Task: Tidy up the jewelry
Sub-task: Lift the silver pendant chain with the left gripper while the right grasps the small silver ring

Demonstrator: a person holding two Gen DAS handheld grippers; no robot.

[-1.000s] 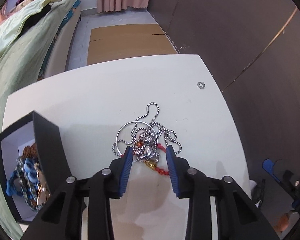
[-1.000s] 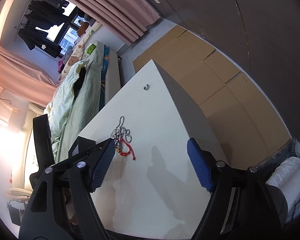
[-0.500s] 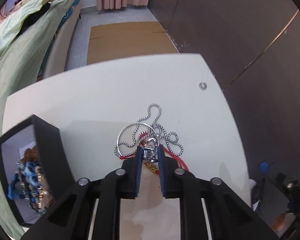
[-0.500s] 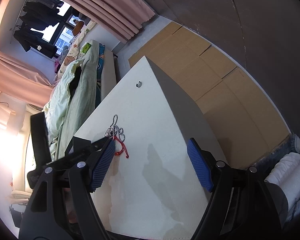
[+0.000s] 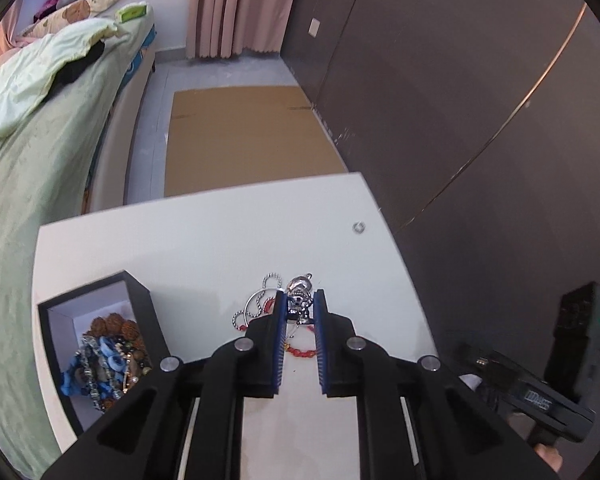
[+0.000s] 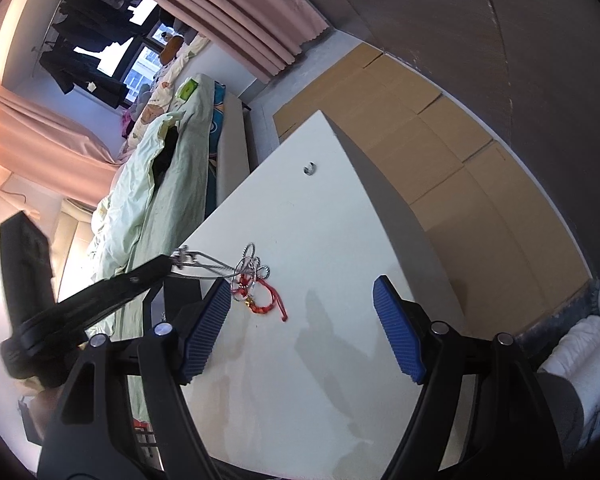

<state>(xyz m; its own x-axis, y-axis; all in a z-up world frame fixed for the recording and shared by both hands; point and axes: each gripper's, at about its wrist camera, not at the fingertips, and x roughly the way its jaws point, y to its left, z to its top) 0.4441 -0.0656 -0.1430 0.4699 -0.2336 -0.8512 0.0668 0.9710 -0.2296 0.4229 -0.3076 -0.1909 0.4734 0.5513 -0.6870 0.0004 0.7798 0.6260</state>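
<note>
Left gripper (image 5: 300, 308) jaws pinching silver pendant (image 5: 300, 300), chain (image 6: 212, 266) stretched taut slantwise down to table (image 6: 320, 220), right gripper (image 6: 300, 320) jaws spread.

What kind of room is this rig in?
Most likely a bedroom: a bed with pale green bedding, pink pleated curtains, and dark clothes hanging at the window surround the white table.
</note>
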